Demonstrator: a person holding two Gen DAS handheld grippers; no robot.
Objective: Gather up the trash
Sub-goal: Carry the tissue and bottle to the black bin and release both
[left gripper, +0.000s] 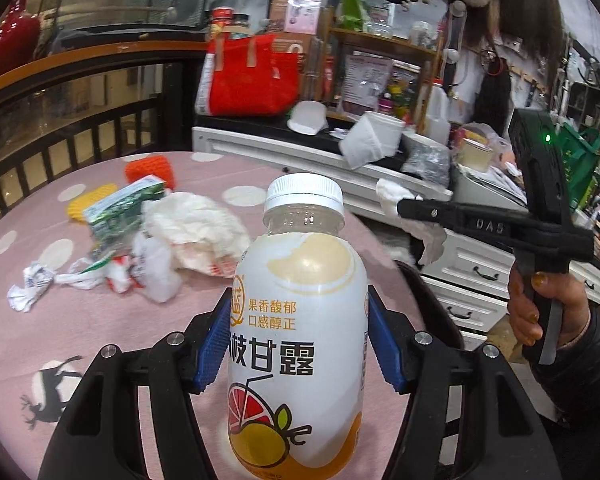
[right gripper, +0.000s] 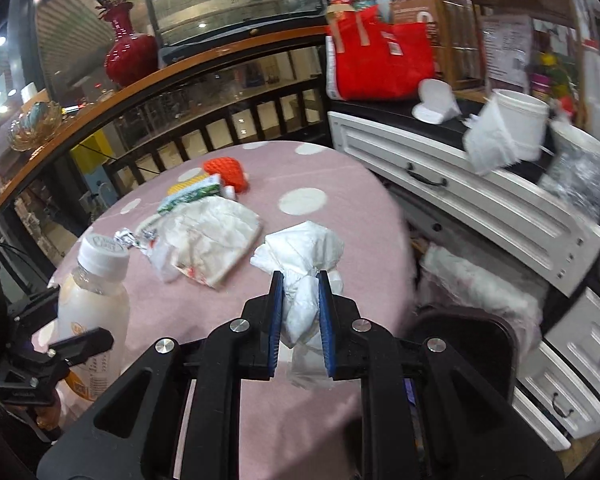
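Left gripper [left gripper: 298, 344] clamps bottle [left gripper: 298, 336], right gripper [right gripper: 302, 320] pinches tissue [right gripper: 300, 256]; tissue, seemingly loosely bunched, may slip free.

Left gripper [left gripper: 298, 336] with black plastic arms, blue bumpy pads [left gripper: 212, 350], shiny round silver screws, right gripper [right gripper: 300, 320] the same, small green light, white letters "DAS", hand [left gripper: 534, 312] with gold-painted nails, dark puffy sleeve [left gripper: 580, 384]

A white-capped drink bottle [left gripper: 298, 328] with a grapefruit label stands upright at centre frame in the left wrist view. A crumpled white tissue [right gripper: 304, 276] sits mid-frame in the right wrist view. Left of centre lie a crumpled white wrapper [right gripper: 210, 242], a green carton [left gripper: 118, 210] and foil scraps [left gripper: 26, 290].
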